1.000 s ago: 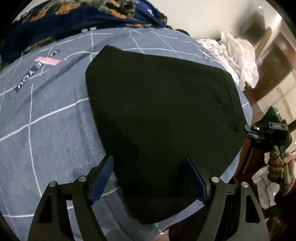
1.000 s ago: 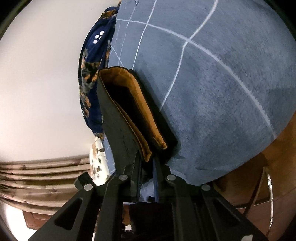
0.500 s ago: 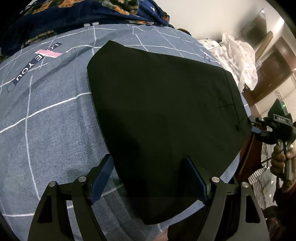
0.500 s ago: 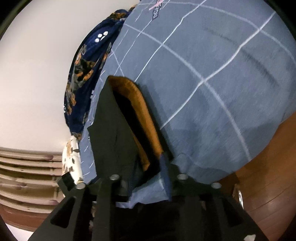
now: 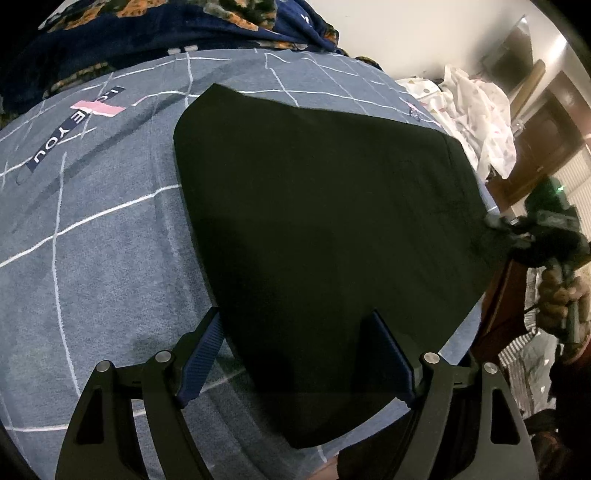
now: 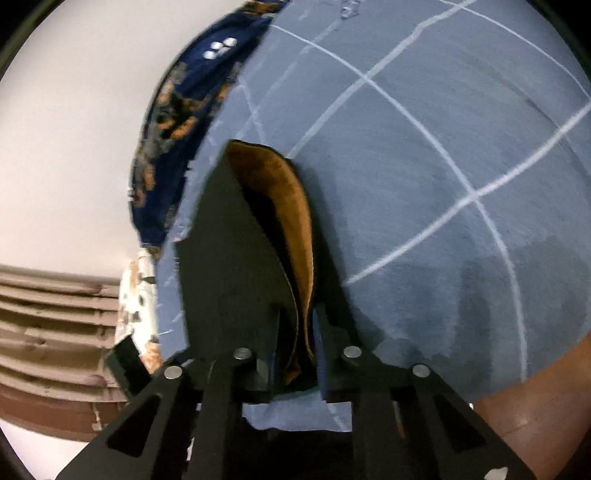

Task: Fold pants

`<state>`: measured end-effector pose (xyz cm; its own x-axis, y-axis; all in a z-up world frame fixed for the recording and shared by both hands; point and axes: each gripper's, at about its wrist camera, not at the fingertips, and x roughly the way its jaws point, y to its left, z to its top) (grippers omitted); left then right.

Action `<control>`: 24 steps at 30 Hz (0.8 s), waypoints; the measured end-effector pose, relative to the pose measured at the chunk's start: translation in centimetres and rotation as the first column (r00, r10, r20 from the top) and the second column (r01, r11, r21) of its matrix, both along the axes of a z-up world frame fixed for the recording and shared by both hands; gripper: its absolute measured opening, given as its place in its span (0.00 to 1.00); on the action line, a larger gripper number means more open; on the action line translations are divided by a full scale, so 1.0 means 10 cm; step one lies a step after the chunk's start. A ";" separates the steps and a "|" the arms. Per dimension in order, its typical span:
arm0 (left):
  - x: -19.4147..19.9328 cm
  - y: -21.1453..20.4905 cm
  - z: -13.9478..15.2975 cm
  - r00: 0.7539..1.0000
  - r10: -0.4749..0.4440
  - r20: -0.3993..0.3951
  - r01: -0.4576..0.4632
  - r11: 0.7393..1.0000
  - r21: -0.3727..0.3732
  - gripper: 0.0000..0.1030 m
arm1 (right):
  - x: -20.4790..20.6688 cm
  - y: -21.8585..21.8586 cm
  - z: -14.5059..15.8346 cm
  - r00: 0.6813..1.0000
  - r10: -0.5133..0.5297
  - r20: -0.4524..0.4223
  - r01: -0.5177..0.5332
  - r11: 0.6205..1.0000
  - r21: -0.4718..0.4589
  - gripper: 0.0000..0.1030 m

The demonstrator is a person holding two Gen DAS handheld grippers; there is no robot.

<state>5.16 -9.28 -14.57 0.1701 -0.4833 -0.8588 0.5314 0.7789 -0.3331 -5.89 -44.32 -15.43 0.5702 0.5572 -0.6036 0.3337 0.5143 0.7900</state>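
Note:
Black pants (image 5: 325, 221) lie folded flat on a blue-grey checked bedsheet (image 5: 92, 240). My left gripper (image 5: 295, 321) hovers open over their near edge, one finger on either side of the left hem. At the right edge of the bed a hand (image 5: 561, 295) holds my right gripper (image 5: 517, 229), which tugs a corner of the cloth outward. In the right wrist view the right gripper (image 6: 297, 321) has jaws closing, its pads pinching the pants' edge (image 6: 229, 258) and the brown lining (image 6: 295, 229), lifted off the bedsheet (image 6: 424, 166).
A dark blue patterned blanket (image 5: 147, 33) is bunched at the far end of the bed. White spotted cloth (image 5: 480, 110) is heaped at the far right, before brown wooden furniture (image 5: 546, 140). The bed's edge drops to a wooden floor (image 6: 535, 398).
The right gripper's jaws parted briefly and came together again on the pants' edge. It rose, rolled, and drew the corner outward. The left gripper stayed put.

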 end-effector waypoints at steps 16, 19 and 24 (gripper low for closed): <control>-0.02 -0.06 0.02 0.999 0.015 0.043 -0.017 0.999 0.048 0.84 | 0.10 -0.05 -0.10 0.998 0.028 -0.061 -0.035 0.993 -0.117 0.23; -0.02 -0.08 0.03 0.998 0.013 0.054 -0.016 0.998 0.059 0.85 | 0.18 -0.07 -0.09 0.997 0.029 -0.066 -0.039 0.987 -0.156 0.31; -0.03 -0.11 0.04 0.997 0.004 0.078 -0.011 0.996 0.085 0.87 | 0.33 -0.12 -0.15 0.997 0.040 -0.070 -0.051 0.985 -0.166 0.42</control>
<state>4.91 -10.40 -14.21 0.2411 -0.4074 -0.8809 0.5472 0.8067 -0.2233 -2.58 -45.53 -16.98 0.5020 0.4691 -0.7266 0.3560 0.6536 0.6679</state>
